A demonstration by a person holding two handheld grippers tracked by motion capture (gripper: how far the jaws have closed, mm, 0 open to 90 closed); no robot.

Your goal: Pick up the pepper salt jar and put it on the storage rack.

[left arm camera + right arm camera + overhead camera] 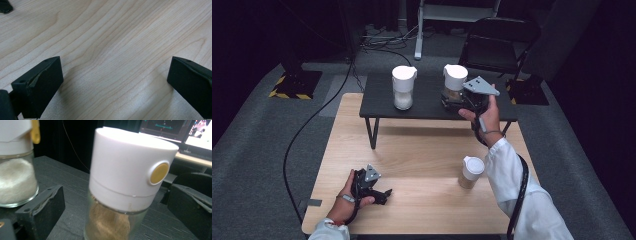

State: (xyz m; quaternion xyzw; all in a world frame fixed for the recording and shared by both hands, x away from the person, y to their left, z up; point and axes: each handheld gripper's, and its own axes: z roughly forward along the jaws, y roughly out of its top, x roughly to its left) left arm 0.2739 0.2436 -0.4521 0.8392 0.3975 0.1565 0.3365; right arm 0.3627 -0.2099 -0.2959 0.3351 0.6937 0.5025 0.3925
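Note:
A glass jar of brown powder (455, 80) (120, 182), with a white lid and a yellow button, stands at the right on the low black table (427, 109). My right gripper (451, 100) (115, 215) reaches it from the right. Its jaws stand wide on either side of the jar with a gap at each pad, so it is open. A similar jar of white powder (404, 89) (15, 180) stands to the left on the same black table. My left gripper (384, 194) (115, 85) lies open on the wooden table (422, 150), with bare wood between its jaws.
A third white-lidded jar (472, 172) stands on the wooden table near my right sleeve. A black folding chair (497, 40) and cables sit on the floor behind the black table. A lit screen (175, 127) shows behind the jar in the right gripper view.

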